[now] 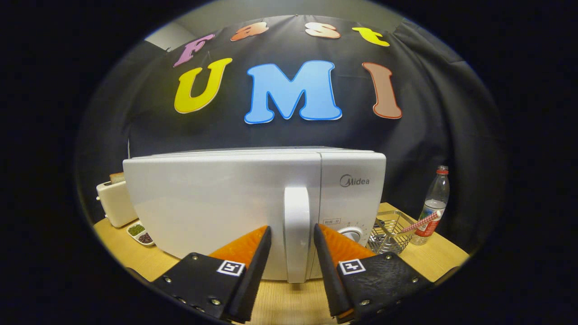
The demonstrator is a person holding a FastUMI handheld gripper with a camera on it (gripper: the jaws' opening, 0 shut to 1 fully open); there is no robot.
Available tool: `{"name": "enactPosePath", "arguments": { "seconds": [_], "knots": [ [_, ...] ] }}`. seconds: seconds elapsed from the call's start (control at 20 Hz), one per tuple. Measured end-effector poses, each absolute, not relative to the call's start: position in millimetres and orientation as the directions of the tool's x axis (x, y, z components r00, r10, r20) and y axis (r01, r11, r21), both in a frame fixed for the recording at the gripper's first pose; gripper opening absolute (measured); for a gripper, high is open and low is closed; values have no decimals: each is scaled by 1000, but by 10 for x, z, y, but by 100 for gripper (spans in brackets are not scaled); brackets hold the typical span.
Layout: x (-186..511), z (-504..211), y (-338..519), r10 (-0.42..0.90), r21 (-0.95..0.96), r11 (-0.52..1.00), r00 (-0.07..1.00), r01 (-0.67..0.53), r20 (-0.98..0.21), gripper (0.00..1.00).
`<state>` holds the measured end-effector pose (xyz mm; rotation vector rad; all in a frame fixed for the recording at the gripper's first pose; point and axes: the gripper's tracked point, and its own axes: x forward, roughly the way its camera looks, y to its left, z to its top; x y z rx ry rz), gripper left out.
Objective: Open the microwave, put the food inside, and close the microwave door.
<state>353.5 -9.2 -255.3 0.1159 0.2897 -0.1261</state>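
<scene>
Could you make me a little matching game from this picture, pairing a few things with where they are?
Things:
1. door handle
2. toaster
3. water bottle
4. wire basket

Places:
A. left of the microwave
B. farthest to the right, beyond the basket
C. between the fingers of the open gripper
D. just right of the microwave, holding a striped straw

Pairs: 1-C, 2-A, 3-B, 4-D

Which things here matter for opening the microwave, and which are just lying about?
For the job:
microwave, door shut
its door handle, between the open fingers of the tool, untouched

Lying about:
toaster
small dish
wire basket
plastic bottle
</scene>
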Motion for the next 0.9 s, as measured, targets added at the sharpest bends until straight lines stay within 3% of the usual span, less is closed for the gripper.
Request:
{"name": "enactPosePath", "arguments": {
  "seconds": [0.05, 0.15, 0.25, 0.3, 0.4, 0.45, 0.9],
  "knots": [
    [3486, -2509, -147, -149, 46, 985, 947, 169, -285, 57],
    [3511, -2542, -143, -153, 38, 985, 946, 171, -284, 29],
    [3497, -2537, -163, -149, 100, 977, 942, 186, -300, 29],
    [3506, -2562, -147, -143, 122, 974, 940, 188, -310, 20],
    [3497, -2557, -139, -142, 134, 973, 942, 190, -304, 20],
    [3495, -2536, -137, -145, 138, 971, 941, 194, -304, 11],
    [2832, -2431, 144, -88, 178, 972, 944, 151, -319, 10]
  ]
}}
